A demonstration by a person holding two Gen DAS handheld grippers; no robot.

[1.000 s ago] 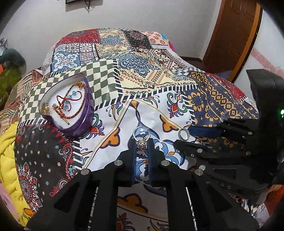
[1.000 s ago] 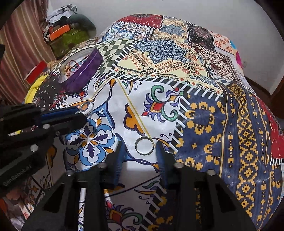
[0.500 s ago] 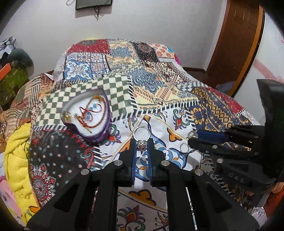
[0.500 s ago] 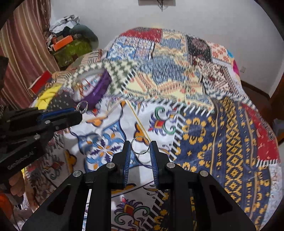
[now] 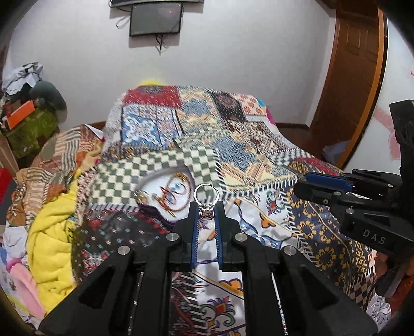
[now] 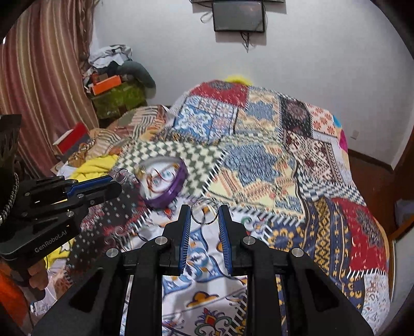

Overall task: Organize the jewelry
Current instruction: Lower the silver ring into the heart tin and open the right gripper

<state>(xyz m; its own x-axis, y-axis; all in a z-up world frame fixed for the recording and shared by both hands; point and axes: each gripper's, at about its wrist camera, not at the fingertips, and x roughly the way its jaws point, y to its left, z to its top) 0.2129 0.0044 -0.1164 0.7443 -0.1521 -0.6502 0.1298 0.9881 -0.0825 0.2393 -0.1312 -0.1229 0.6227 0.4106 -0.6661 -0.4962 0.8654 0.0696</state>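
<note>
My left gripper (image 5: 206, 210) is shut on the jewelled head of a silver ring (image 5: 206, 193), whose band stands up above the fingertips. My right gripper (image 6: 204, 215) is shut on a plain silver ring (image 6: 204, 211), pinched by its sides. Both are lifted above the patchwork bedspread (image 6: 258, 160). A purple heart-shaped jewelry box (image 5: 168, 196) (image 6: 165, 181) lies open on the bed beyond the left gripper, with a red-and-gold chain and blue beads inside. In the right wrist view the left gripper (image 6: 117, 178) shows at the left, its ring (image 6: 121, 175) at the tip; the right gripper (image 5: 300, 181) shows at the right in the left wrist view.
A yellow blanket (image 5: 51, 232) and piled clothes lie left of the bed. A striped curtain (image 6: 44, 77) hangs at the left, a wooden door (image 5: 357, 72) stands at the right, and a dark screen (image 6: 239, 15) hangs on the far white wall. A person's fingers (image 6: 38, 274) hold the left tool.
The right gripper shut on the plain ring, which lay on the bedspread between its open fingers. Both grippers rose and tilted up with their rings, so the bed and box look farther away.
</note>
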